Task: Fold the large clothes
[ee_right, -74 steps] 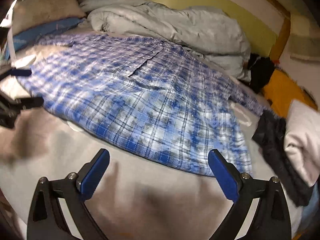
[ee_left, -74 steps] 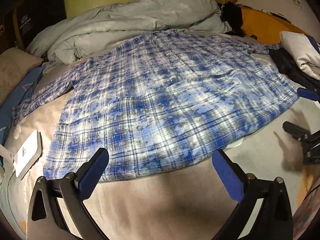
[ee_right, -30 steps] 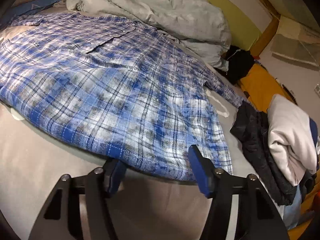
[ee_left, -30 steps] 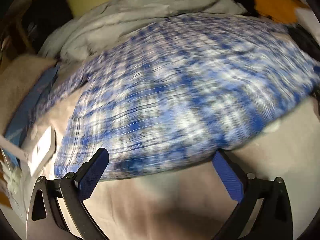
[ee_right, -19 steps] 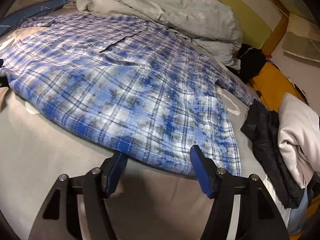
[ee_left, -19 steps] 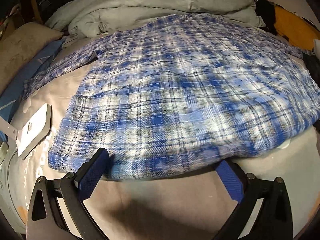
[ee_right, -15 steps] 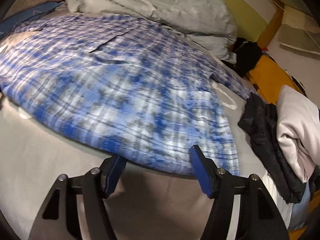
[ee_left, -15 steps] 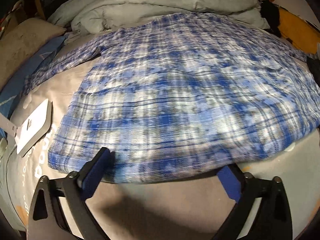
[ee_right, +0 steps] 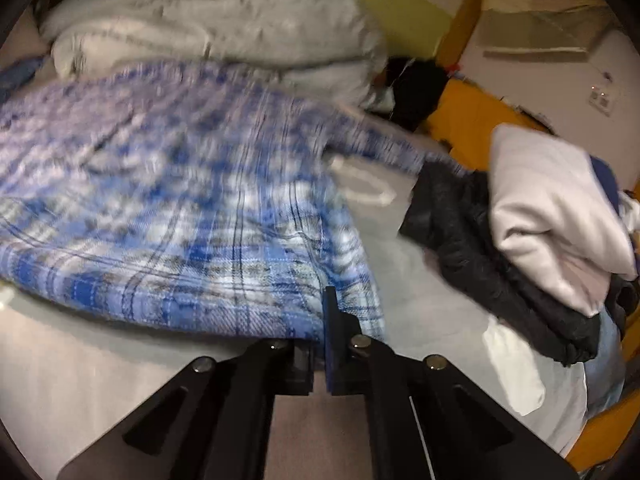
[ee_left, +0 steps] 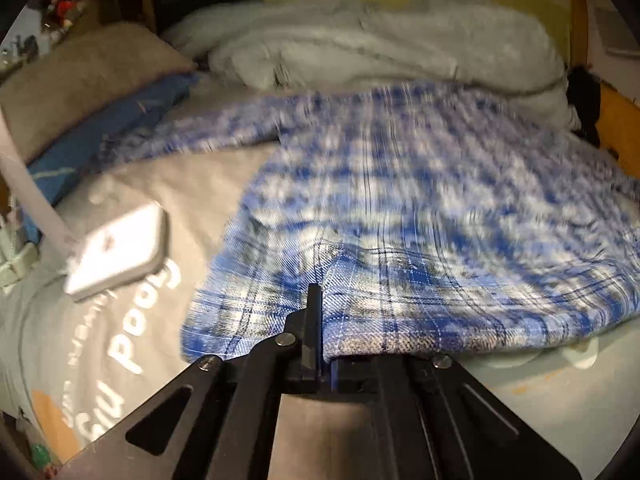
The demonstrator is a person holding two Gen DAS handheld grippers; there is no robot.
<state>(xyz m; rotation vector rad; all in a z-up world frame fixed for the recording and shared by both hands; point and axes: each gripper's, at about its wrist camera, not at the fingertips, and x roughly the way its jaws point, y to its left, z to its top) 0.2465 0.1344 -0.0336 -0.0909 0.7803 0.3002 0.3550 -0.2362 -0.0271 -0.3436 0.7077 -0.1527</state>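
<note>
A large blue and white plaid shirt (ee_left: 420,208) lies spread on the grey bed sheet (ee_left: 192,184); it also shows in the right wrist view (ee_right: 168,200). My left gripper (ee_left: 320,320) is shut on the shirt's near hem close to its left corner. My right gripper (ee_right: 323,320) is shut on the near hem close to its right corner. The hem bunches up at both grips. Both views are blurred by motion.
A crumpled grey duvet (ee_left: 380,48) lies behind the shirt. A white phone-like device (ee_left: 120,248) with a cable lies left on the sheet. A brown pillow (ee_left: 80,80) sits far left. Black clothing (ee_right: 480,240) and a folded white garment (ee_right: 552,208) are stacked at right.
Both grippers were open at the shirt's near hem; they have closed on it, and the hem has lifted and bunched. The views have shifted.
</note>
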